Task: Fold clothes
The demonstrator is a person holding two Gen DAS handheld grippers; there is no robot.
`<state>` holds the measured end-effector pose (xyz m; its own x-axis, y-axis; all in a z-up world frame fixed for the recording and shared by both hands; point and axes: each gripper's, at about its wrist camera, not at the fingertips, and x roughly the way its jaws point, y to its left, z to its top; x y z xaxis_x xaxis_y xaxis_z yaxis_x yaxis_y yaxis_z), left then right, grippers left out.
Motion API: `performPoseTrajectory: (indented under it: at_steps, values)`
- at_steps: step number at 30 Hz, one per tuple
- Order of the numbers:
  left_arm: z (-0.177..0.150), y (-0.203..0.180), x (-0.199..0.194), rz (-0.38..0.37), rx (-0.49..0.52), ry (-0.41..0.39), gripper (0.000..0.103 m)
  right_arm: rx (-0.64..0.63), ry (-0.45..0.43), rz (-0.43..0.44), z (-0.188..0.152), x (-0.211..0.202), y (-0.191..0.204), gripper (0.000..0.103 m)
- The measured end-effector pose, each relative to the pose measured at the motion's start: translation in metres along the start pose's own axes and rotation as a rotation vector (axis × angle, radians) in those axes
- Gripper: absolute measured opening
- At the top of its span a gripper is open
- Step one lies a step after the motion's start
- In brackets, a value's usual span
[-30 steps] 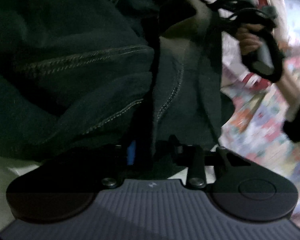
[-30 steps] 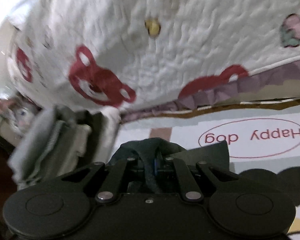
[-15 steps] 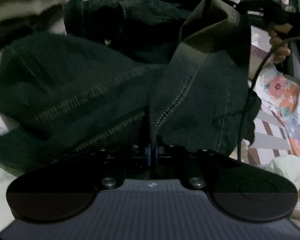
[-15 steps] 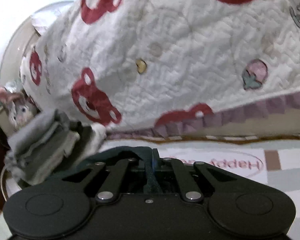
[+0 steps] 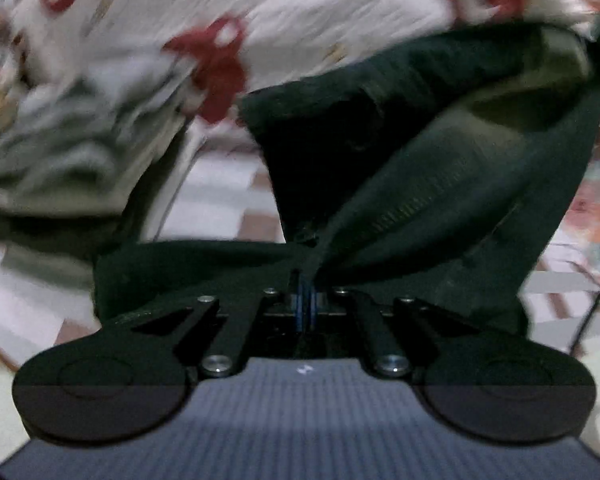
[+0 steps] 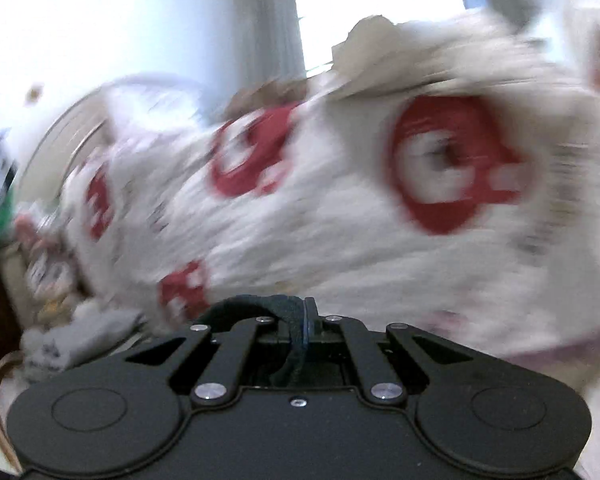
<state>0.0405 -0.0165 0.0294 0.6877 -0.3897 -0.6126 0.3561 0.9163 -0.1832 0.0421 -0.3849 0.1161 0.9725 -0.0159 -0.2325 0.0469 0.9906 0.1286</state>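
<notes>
White quilt with red bear prints behind both jaws, dark green garment with pale stitched seam stretched up and rightward from left gripper, jaws clamped on its edge, right gripper jaws pinching another dark fold, grey folded clothes blurred at left.

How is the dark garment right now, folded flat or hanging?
Hanging, not folded. The garment drapes loosely, bunched, from the shut left gripper up to the picture's right edge; the right gripper also pinches dark cloth.

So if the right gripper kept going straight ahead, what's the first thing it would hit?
Probably the white quilt with red bears, which fills the view ahead of the right gripper; blur hides how far off it is.
</notes>
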Motion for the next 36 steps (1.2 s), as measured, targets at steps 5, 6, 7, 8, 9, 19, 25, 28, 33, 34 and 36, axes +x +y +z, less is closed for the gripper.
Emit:
performPoseTrajectory:
  at_steps: [5, 6, 7, 8, 9, 19, 25, 28, 33, 34, 36]
  values:
    - [-0.056, -0.034, 0.013, -0.187, 0.014, 0.189, 0.005, 0.156, 0.182, -0.245, -0.119, -0.13, -0.085, 0.004]
    - [-0.07, -0.039, 0.022, -0.183, 0.023, 0.248, 0.005, 0.189, 0.295, -0.251, -0.152, -0.143, -0.096, 0.004]
    - [-0.082, -0.041, 0.03, -0.172, 0.03, 0.292, 0.005, 0.231, 0.399, -0.251, -0.182, -0.152, -0.105, 0.004]
    - [-0.094, -0.043, 0.038, -0.16, 0.036, 0.336, 0.005, 0.276, 0.492, -0.251, -0.207, -0.157, -0.114, 0.004]
    - [-0.106, -0.045, 0.046, -0.149, 0.043, 0.381, 0.005, 0.312, 0.556, -0.243, -0.226, -0.162, -0.12, 0.004]
    - [-0.12, -0.021, 0.039, -0.102, -0.052, 0.41, 0.011, 0.253, 0.527, -0.106, -0.188, -0.147, -0.157, 0.025]
    - [-0.126, -0.002, 0.033, -0.062, -0.123, 0.425, 0.012, 0.274, 0.502, -0.021, -0.175, -0.097, -0.198, 0.037]
    - [-0.123, 0.002, 0.03, -0.051, -0.139, 0.425, 0.015, 0.308, 0.569, -0.012, -0.194, -0.052, -0.213, 0.037]
    - [-0.108, 0.009, 0.018, 0.02, -0.129, 0.401, 0.023, 0.348, 0.621, 0.008, -0.214, 0.014, -0.231, 0.038]
    - [-0.103, 0.011, 0.015, 0.046, -0.125, 0.391, 0.026, 0.345, 0.625, 0.014, -0.215, 0.025, -0.232, 0.039]
    - [-0.093, 0.021, 0.008, 0.108, -0.128, 0.361, 0.024, 0.334, 0.625, 0.027, -0.216, 0.045, -0.234, 0.042]
